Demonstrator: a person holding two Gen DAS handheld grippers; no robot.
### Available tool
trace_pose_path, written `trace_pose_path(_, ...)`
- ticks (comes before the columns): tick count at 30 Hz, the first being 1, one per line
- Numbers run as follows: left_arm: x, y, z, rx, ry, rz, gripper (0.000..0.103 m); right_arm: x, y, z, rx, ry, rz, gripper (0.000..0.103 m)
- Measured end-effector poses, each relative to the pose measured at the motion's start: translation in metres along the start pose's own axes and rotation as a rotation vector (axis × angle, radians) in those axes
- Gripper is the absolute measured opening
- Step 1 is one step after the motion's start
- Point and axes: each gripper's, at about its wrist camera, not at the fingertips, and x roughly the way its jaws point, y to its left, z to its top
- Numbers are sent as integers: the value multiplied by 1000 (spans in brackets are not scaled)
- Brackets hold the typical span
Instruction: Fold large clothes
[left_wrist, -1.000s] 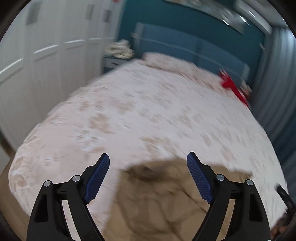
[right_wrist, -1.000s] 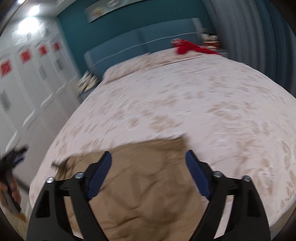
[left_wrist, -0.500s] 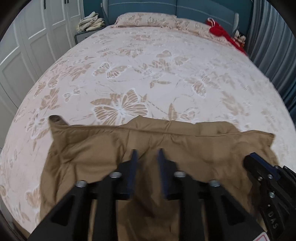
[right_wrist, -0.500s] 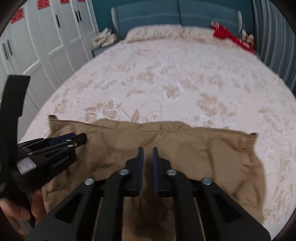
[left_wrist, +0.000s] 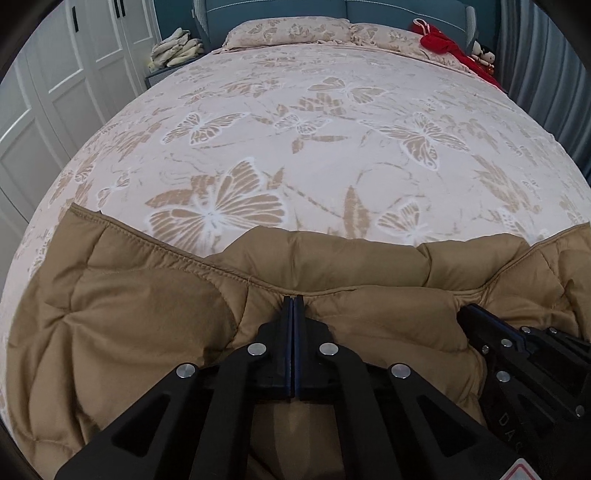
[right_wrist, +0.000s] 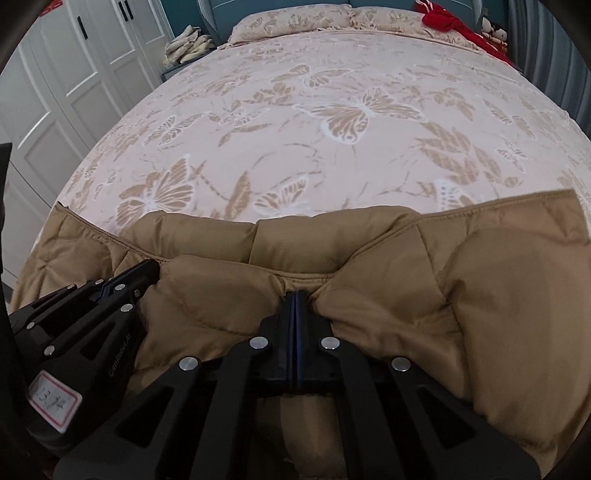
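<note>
1. Bedroom setting: a wide bed with a cream cover printed in tan butterflies fills both wrist views, and a tan quilted jacket lies spread across its near end.
2. The left hand-held gripper is closed tight, blue pads pressed together at the stitched edge of the jacket, with the fabric puckering around the tips; whether cloth is truly pinched between the pads cannot be told.
3. The right hand-held gripper is closed the same way, its tips set against a dip in the same stitched edge, where the fabric gathers into folds.
4. Both hand-held grippers sit side by side along that seam, near each other; each shows at the edge of the other's view.
5. Beyond the seam, a puffy padded band of the jacket rests flat on the bed cover, and its corners reach out to the left and right.
6. Farther up the bed lie two pillows in the same print, with a red garment at the right of them.
7. White wardrobe doors stand along the left, a blue headboard at the far end and a grey-blue curtain on the right.
</note>
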Motion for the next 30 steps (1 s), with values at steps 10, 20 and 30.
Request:
trace_pose_path(10,17,-3,1,-11,-33,6,0,17,-5,3,25,-22,10,0)
trace_pose_path(20,26,-2,4,-20,-60,7,0,24,-9,5,31,-50,23,0)
trace_pose_path(30,30,0,5,-35,-81,2,0,28,-9,6,31,-75,26,0)
